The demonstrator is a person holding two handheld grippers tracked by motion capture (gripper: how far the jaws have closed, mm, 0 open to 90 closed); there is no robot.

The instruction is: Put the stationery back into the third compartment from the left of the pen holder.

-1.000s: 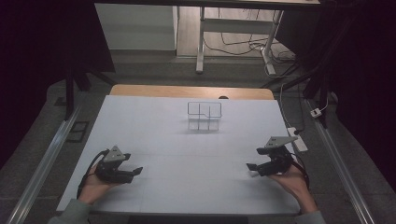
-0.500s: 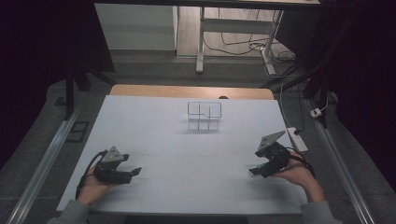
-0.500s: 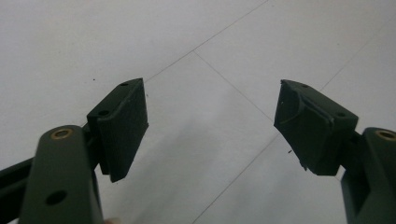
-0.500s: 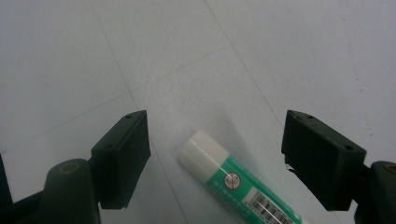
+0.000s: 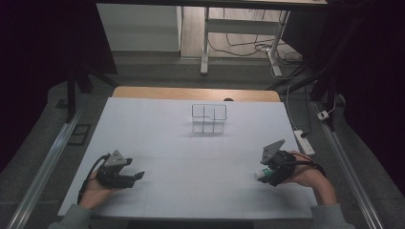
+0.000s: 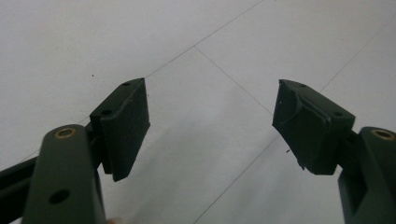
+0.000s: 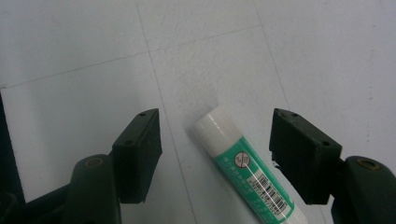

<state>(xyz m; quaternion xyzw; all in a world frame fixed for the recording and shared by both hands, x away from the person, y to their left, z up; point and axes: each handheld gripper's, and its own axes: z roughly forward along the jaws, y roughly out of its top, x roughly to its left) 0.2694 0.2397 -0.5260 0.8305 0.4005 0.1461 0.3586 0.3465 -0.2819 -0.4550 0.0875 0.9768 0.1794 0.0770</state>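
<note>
Lying flat on the white table near its right front corner is a glue stick, white-capped with a green label, and the right gripper is hovering directly over it. In the right gripper view, the jaws are standing on either side of the glue stick with a clear gap at each side; neither pad is touching it. These jaws have just been closing, with the glue stick between them but not yet clamped. In the high view, the glue stick is showing as a pale end just beneath the gripper's tip.

The left gripper is resting near the table's left front corner, well apart from the right one. Its jaws are standing wide open, with nothing between them but bare table surface.

A small wire rack is standing toward the far middle of the table, well apart from both grippers.
</note>
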